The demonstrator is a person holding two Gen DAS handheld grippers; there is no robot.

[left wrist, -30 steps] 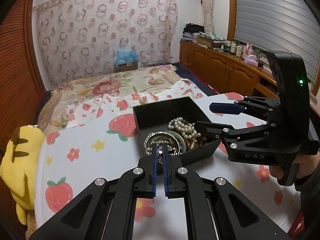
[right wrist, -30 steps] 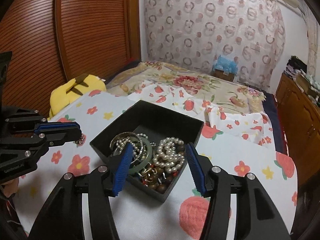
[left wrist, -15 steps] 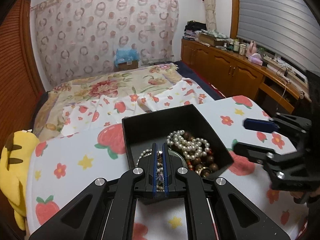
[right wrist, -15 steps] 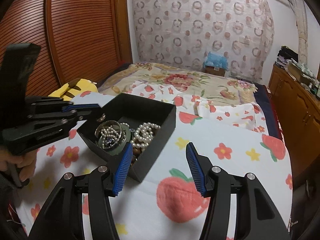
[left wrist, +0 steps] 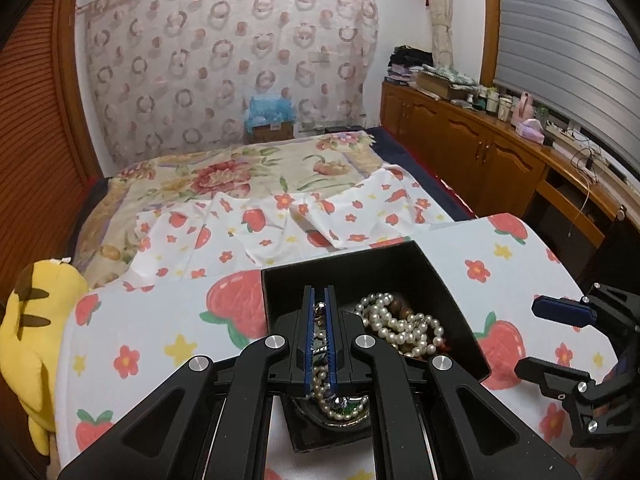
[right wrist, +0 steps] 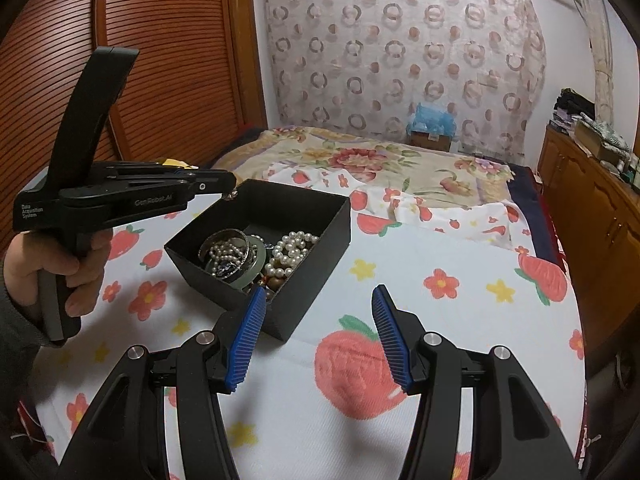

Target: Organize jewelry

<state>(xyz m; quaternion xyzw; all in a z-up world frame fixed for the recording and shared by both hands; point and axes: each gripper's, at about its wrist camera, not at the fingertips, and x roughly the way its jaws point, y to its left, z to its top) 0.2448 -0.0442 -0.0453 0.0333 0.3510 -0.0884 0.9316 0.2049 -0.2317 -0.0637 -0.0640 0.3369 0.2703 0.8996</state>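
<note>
A black open box [left wrist: 436,276] [right wrist: 320,220] sits on the strawberry-print cloth and holds a heap of jewelry: a white pearl necklace [left wrist: 400,324] [right wrist: 290,250], metal bangles [right wrist: 228,248] and brown beads. My left gripper [left wrist: 319,300] [right wrist: 230,190] hovers over the box's left part, shut on a small sparkly piece of jewelry [right wrist: 231,196] that dangles at its tips. My right gripper [right wrist: 318,330] [left wrist: 560,336] is open and empty, low over the cloth to the right of the box.
A yellow plush toy [left wrist: 28,320] lies at the left edge of the cloth. A bed with a floral cover [left wrist: 240,172] lies behind. Wooden cabinets [left wrist: 480,160] line the right wall, a slatted wooden door [right wrist: 160,60] the left.
My left gripper rose above the box, still shut on the small jewelry piece. My right gripper drew back to the right, away from the box, staying open.
</note>
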